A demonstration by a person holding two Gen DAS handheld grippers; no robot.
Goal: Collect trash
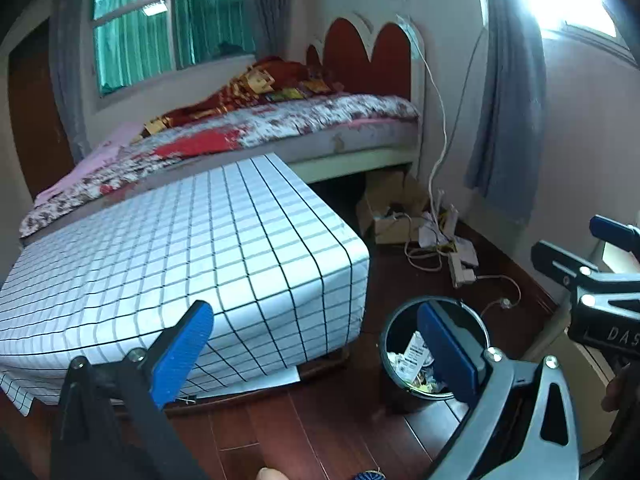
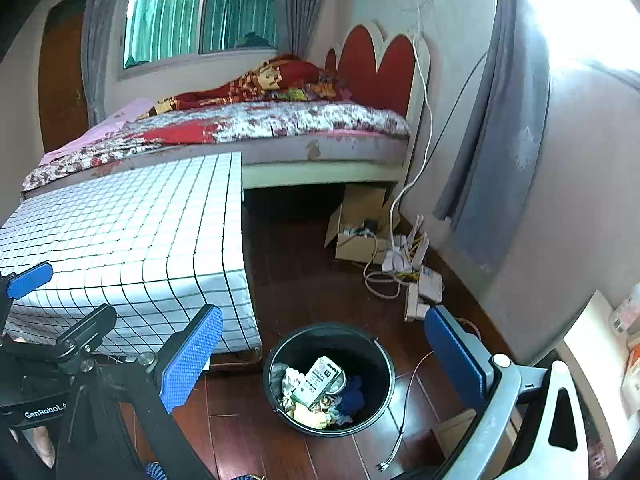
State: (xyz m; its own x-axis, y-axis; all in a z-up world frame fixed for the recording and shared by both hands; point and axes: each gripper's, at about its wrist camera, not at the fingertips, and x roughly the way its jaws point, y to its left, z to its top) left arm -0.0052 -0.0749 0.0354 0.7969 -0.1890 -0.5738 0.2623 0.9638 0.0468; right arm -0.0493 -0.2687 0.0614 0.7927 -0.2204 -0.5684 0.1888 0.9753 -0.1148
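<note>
Both grippers spread wide and empty above a half-filled trash bin

Left of the black bin (image 2: pixel 329 380) stands the table under a checked cloth (image 2: pixel 132 224), nothing on it; the left gripper (image 1: pixel 316 348) and right gripper (image 2: pixel 320 360) hang over the bin, likely so anything let go falls in (a carton (image 2: pixel 318 380), crumpled paper and rags lie inside). Right of it, cables and a power strip (image 2: pixel 420 292) sprawl.

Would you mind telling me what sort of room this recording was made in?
Almost certainly a home bedroom: a bed with a red scalloped headboard stands under a curtained window, and a black bin of trash sits on the wooden floor.
</note>
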